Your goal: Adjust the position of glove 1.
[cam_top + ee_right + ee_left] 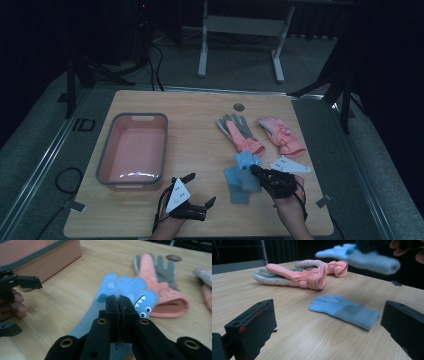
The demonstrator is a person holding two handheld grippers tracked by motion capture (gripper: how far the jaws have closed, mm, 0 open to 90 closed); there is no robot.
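Bin at table left holds nothing, all gloves still outside: right gripper clenched on one blue glove, lifted above its mate lying flat; left gripper released, idle; two pink gloves farther back, path to bin looks unobstructed.

Blue glove between open tongs

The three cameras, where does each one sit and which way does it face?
High view: above the table's near edge, looking forward and down; both hands and grippers show.
Left gripper view: on the open left gripper, low, facing the blue glove lying flat.
Right gripper view: on the right gripper, shut on a lifted blue glove.
Shared: pink gloves.
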